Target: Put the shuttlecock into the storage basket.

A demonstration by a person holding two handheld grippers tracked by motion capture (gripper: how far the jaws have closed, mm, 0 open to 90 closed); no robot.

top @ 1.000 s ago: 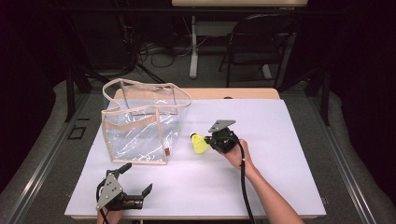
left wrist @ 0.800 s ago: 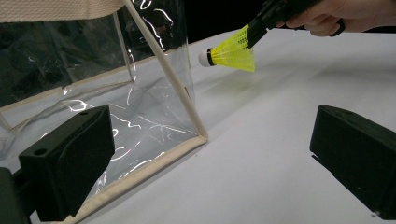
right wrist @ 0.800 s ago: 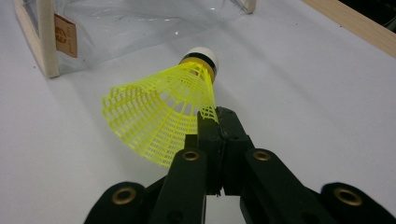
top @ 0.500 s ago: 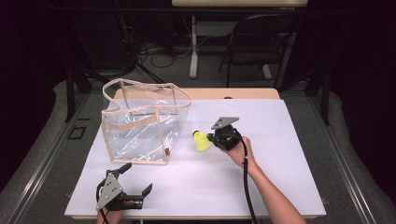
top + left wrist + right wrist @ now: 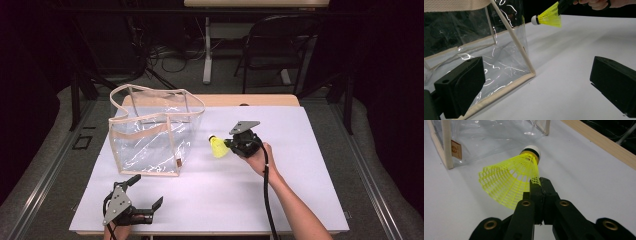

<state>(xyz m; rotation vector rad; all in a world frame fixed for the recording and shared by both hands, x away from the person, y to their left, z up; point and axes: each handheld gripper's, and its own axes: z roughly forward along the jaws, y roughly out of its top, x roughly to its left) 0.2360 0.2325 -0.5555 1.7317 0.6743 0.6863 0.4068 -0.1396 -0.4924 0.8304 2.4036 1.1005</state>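
**Shuttlecock held short of the bag**

Your right tool (image 5: 229, 145) is clamped tight on the skirt rim of the yellow shuttlecock (image 5: 218, 147), which hangs above the white bench (image 5: 300, 170), cork end pointing toward the clear bag (image 5: 150, 137). The bag stands just beside it, on the cork side, its open mouth higher than the shuttlecock. You would likely need to lift before crossing the rim. Your left tool (image 5: 145, 197) rests near the bench's front edge, jaws wide apart and holding nothing; your right hand is the nearer 1.
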